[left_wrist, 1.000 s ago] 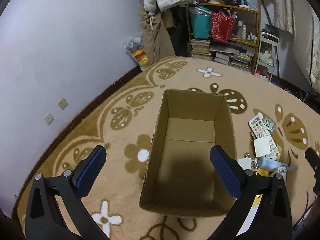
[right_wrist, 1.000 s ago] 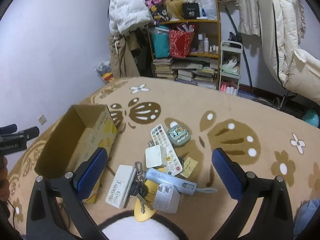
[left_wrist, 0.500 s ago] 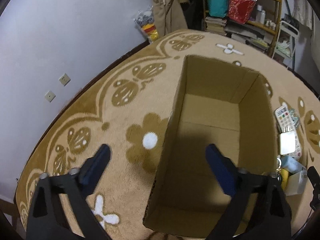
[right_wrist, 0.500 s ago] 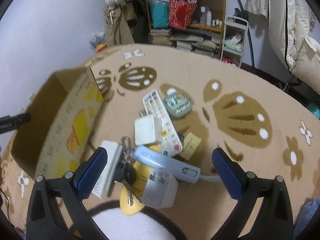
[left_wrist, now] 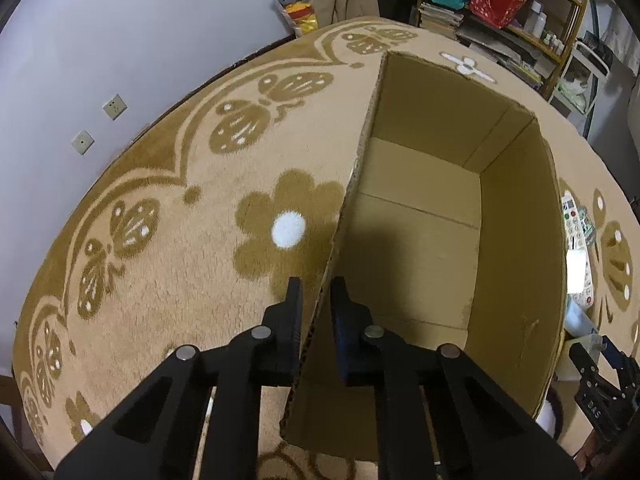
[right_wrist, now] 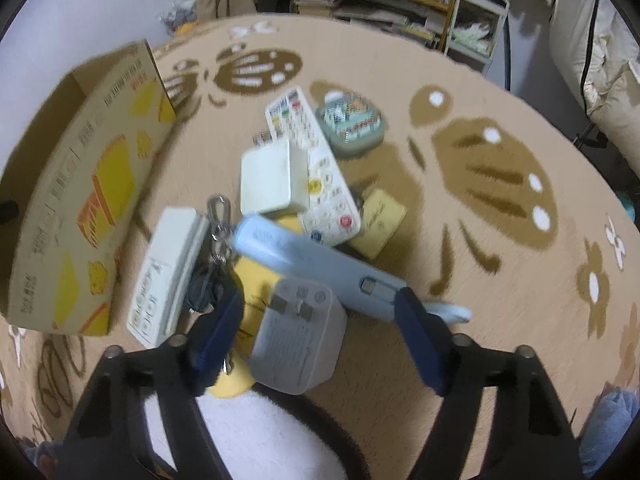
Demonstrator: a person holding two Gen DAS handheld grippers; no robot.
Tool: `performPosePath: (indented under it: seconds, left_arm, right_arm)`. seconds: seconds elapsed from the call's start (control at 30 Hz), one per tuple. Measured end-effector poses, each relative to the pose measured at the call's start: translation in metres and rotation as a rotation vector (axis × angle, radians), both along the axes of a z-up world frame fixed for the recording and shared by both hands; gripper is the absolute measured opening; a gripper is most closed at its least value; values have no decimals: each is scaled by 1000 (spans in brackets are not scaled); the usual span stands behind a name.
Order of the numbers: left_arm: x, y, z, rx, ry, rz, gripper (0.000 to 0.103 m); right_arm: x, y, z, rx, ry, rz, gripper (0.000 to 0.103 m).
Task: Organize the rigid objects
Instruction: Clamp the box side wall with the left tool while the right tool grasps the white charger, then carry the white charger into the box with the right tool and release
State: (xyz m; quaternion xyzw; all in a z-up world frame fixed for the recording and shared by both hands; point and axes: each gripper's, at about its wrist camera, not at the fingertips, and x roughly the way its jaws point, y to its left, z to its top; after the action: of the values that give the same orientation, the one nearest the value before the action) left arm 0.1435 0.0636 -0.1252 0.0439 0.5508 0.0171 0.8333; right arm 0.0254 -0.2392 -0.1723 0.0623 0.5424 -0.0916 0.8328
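Note:
An open cardboard box (left_wrist: 516, 248) stands empty on the patterned rug. My left gripper (left_wrist: 317, 300) is shut on its left wall, one finger outside and one inside. Right of the box (right_wrist: 80, 184) lies a pile: a white remote (right_wrist: 312, 168), a white square charger (right_wrist: 268, 178), a green tin (right_wrist: 352, 124), a yellow card (right_wrist: 378, 220), keys (right_wrist: 218, 216), a long white device (right_wrist: 168, 272), a pale blue device (right_wrist: 312, 260) and a white plug adapter (right_wrist: 298, 340). My right gripper (right_wrist: 316, 332) hangs over the pile, jaws closing. The adapter sits between them with gaps on both sides.
A shelf (left_wrist: 500, 12) with books and bags stands beyond the rug's far edge. Wall sockets (left_wrist: 114, 106) are on the left wall. A white fluffy mat with a black rim (right_wrist: 260, 432) lies under my right gripper. A pale padded coat (right_wrist: 600, 60) hangs at the right.
My left gripper came down and shut on the box's left wall. My right gripper sank toward the pile and its jaws narrowed around the plug adapter.

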Motion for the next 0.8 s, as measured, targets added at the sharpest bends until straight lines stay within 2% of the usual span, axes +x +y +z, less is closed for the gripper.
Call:
performPosePath:
  seconds: [0.17,0.23,0.27,0.3,0.4,0.53,0.8]
  left_arm:
    - [-3,0,1,5,3,-2,12]
    - [-3,0,0,9,3,-1,12]
    - [-3,1,0,4,4,3,12]
    - [-3,1,1,-2,6,7,12]
    - [-4,1,1,4,6,9,12]
    - [-5,-1,1,18,2,3,12]
    - [-6,-3,1,2,2,-16,10]
  right_arm:
    - [0,-3,-7,10,39,-21,66]
    - [1,-2,-6,21,43,-9,53]
    - [1,0,-6,22,48,-2,41]
    - [2,1,-7,16,59,3,35]
    - [-1,4,-10,-11,83,18,31]
    - [-4,2,-8,2,74,15,31]
    - [-4,4,11,-20,13,54,30]
